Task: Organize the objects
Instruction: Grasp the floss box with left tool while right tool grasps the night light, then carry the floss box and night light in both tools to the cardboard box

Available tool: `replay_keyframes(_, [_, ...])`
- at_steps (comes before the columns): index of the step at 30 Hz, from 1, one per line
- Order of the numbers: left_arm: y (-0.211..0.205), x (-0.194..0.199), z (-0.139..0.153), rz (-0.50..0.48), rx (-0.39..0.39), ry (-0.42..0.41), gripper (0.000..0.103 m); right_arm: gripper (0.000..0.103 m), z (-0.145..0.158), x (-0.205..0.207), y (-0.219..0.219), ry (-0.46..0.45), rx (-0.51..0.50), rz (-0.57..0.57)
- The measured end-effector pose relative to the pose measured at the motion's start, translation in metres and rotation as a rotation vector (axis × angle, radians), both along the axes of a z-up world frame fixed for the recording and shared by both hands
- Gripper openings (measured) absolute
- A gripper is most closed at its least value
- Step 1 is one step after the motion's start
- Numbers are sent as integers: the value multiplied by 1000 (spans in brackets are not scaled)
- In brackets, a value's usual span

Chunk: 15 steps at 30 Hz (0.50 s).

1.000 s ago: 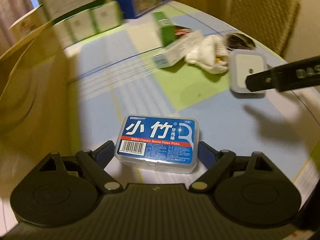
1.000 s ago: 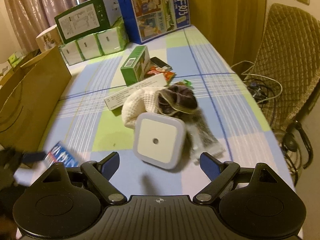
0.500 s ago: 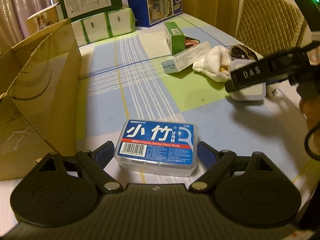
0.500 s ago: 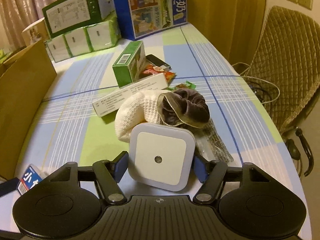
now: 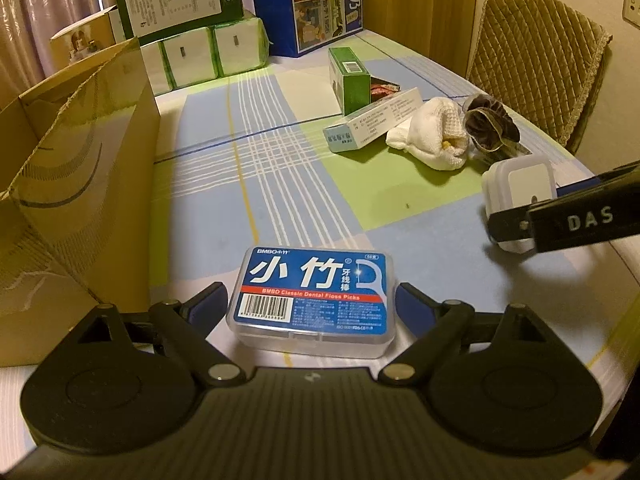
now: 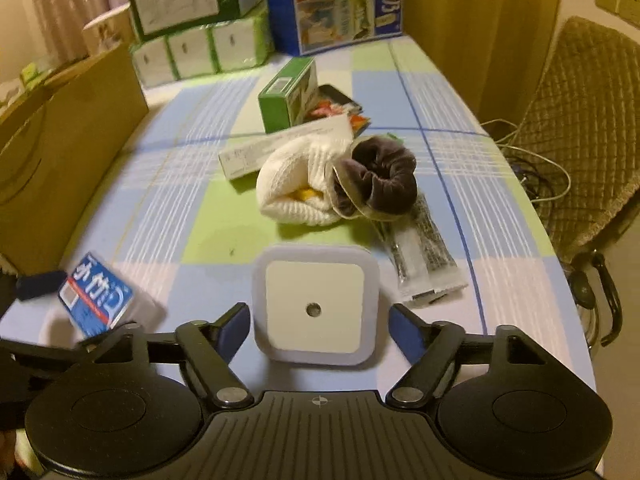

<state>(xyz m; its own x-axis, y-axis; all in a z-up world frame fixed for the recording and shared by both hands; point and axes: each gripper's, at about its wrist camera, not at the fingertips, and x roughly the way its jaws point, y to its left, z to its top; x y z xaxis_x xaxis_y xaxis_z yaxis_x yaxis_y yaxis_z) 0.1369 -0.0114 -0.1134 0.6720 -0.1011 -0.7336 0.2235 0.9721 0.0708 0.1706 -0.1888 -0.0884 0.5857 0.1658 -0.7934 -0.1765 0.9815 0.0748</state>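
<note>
The floss box (image 6: 96, 294) and tissue packs (image 6: 200, 50) are blurred; the paper bag (image 5: 72, 184) is cut off at left.

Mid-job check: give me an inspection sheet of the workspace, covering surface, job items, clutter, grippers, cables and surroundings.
Surface: checked tablecloth, blue, green and white.
Job's things: floss pick box lying flat between the left gripper's fingers; white square night light between the right gripper's fingers.
Clutter: green carton, long white box, white knitted cloth, dark scrunchie, clear sachet, snack packet.
Grippers: left gripper and right gripper both open, pads close beside their items; contact not clear.
Cables: loose cords beyond the right table edge.
Surroundings: brown paper bag at left, stacked boxes behind, quilted chair at right.
</note>
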Motion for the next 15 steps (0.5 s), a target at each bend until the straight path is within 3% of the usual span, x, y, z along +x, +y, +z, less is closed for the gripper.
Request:
replay_keyframes(7, [-2,2,-2,-6,23,-3,88,74,-4,1,8,-23,-48,-26])
replay_keyframes(10, [-2,5,-5,-10,33,5,88,62,-6,1,7,-29,-46,-27])
replay_keyframes(15, [-5,6,-6,-13,51,13,86,62,-6,-2,5,-42,-48,-25])
